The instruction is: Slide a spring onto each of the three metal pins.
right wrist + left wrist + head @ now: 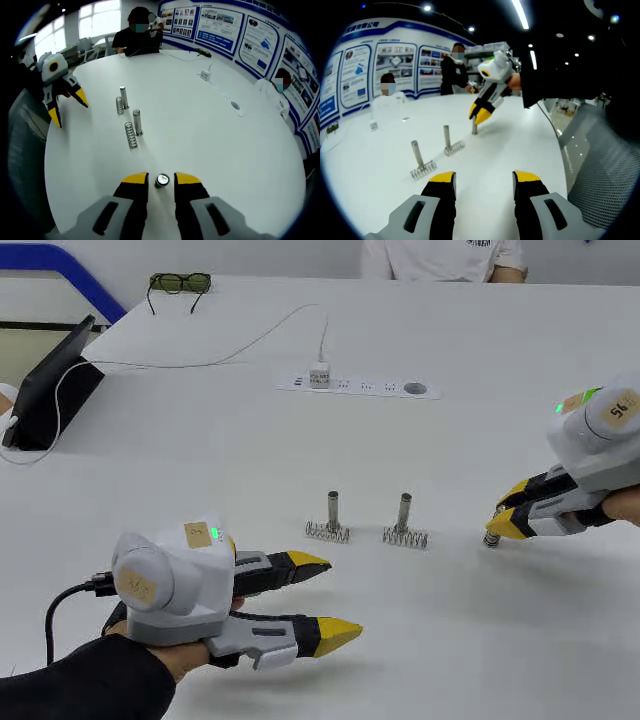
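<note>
Your left gripper (340, 595) hangs released, jaws wide, over the near side of the table (200, 440). Your right gripper (494, 520) sits at the third pin (162, 180), its jaws narrowly apart on either side of the pin's top, though whether they pinch it cannot be told. Two more pins (333, 508) stand upright mid-table, a spring (327, 531) lying at the foot of each.
</note>
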